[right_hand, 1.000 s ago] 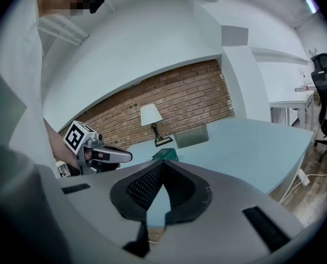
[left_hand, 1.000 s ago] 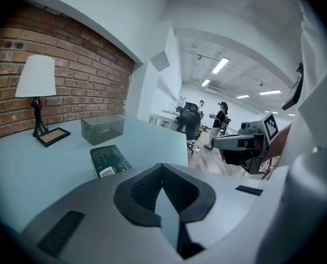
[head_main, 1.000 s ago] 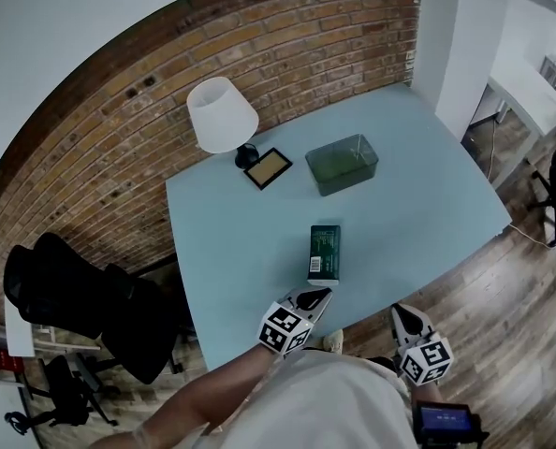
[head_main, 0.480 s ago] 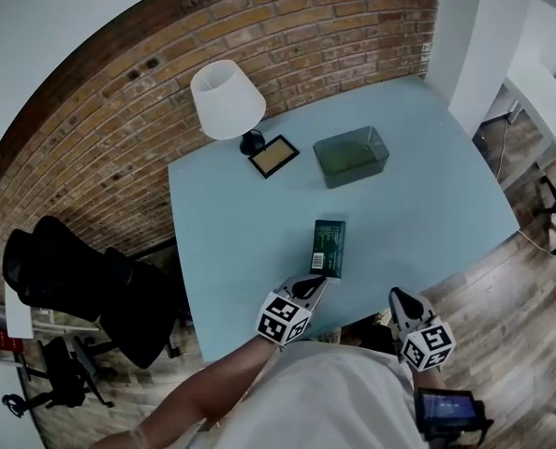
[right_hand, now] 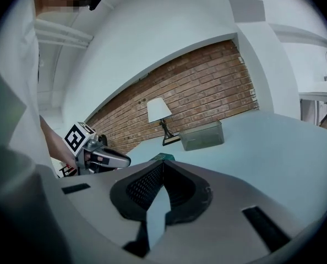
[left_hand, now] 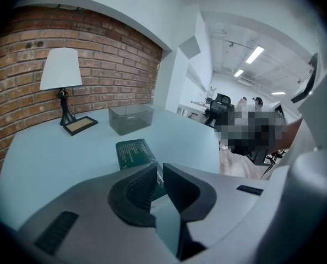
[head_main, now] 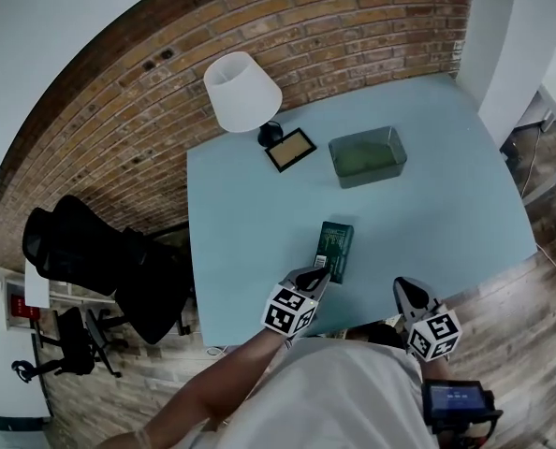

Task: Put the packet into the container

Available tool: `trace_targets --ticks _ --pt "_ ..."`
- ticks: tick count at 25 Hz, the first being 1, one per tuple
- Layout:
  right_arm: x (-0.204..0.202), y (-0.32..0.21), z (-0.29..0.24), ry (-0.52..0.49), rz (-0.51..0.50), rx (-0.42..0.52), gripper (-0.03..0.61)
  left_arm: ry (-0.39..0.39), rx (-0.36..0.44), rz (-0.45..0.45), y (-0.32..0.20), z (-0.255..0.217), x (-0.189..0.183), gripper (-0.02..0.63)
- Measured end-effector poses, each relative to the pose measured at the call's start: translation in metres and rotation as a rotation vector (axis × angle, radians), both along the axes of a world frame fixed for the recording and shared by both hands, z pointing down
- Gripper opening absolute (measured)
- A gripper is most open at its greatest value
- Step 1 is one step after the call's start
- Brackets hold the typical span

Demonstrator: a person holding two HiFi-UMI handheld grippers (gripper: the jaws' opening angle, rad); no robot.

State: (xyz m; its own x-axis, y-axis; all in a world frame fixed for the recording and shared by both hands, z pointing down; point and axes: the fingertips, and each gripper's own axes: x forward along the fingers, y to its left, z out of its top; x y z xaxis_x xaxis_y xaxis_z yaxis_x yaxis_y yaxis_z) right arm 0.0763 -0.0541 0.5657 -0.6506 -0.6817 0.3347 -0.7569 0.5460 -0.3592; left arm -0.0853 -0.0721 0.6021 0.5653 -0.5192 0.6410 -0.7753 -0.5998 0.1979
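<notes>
A dark green packet (head_main: pixel 335 250) lies flat on the light blue table (head_main: pixel 250 241), a little in from its near edge. My left gripper (head_main: pixel 321 272) is shut and empty, with its tips at the packet's near left corner; whether they touch I cannot tell. In the left gripper view the packet (left_hand: pixel 133 152) lies just beyond the closed jaws (left_hand: pixel 158 168). The clear container (head_main: pixel 367 155) stands further back, empty, and shows as the container (left_hand: pixel 130 117) past the packet. My right gripper (head_main: pixel 401 283) hangs shut over the table's near edge, right of the packet. From the right gripper view (right_hand: pixel 162 163) only the packet's tip (right_hand: pixel 162 157) shows.
A white-shaded lamp (head_main: pixel 243 92) and a small black frame (head_main: pixel 291 149) stand at the table's back left, near the brick wall (head_main: pixel 287 36). Black office chairs (head_main: pixel 91 260) sit left of the table. A white pillar (head_main: pixel 507 26) rises at the back right.
Both grippers have moved forward towards the table. The left gripper's tips have come up to the packet's near end. The packet and container have not moved.
</notes>
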Motion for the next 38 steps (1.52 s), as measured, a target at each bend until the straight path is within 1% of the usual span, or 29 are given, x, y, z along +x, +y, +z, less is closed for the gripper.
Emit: trace_targets --ticks 2,6,9,11,13,18,20,23,27,31,33,38 --pt "0.005 -0.008 0.001 -0.005 -0.017 -0.004 0.011 -0.023 -0.018 -0.029 -0.006 0.002 0.000 0.041" --pt "0.014 -0.018 0.004 -0.020 -0.043 -0.015 0.011 -0.092 -0.075 -0.077 -0.017 0.012 -0.003 0.144" --pt "0.019 -0.022 0.009 -0.034 -0.058 -0.028 0.011 -0.138 -0.137 -0.122 -0.025 0.023 -0.005 0.206" --pt "0.024 -0.025 0.012 -0.038 -0.065 -0.034 0.011 -0.145 -0.190 -0.161 -0.032 0.029 -0.004 0.242" --pt "0.030 -0.028 0.015 -0.040 -0.072 -0.034 0.011 -0.145 -0.236 -0.205 -0.039 0.033 -0.005 0.257" --pt "0.042 -0.035 0.016 -0.059 -0.072 -0.039 0.011 -0.187 -0.311 -0.293 -0.054 0.042 -0.014 0.327" --pt "0.047 -0.039 0.016 -0.075 -0.073 -0.043 0.011 -0.182 -0.349 -0.323 -0.057 0.047 -0.015 0.348" --pt "0.051 -0.044 0.017 -0.086 -0.080 -0.046 0.011 -0.173 -0.388 -0.343 -0.057 0.053 -0.014 0.353" --pt "0.054 -0.050 0.020 -0.091 -0.095 -0.051 0.011 -0.226 -0.418 -0.348 -0.055 0.062 -0.014 0.353" --pt "0.056 -0.057 0.021 -0.103 -0.101 -0.058 0.011 -0.256 -0.433 -0.347 -0.056 0.064 -0.011 0.347" --pt "0.056 -0.058 0.022 -0.106 -0.104 -0.061 0.011 -0.263 -0.436 -0.341 -0.054 0.063 -0.011 0.325" --pt "0.054 -0.064 0.024 -0.109 -0.116 -0.064 0.011 -0.249 -0.461 -0.323 -0.052 0.062 -0.012 0.272"
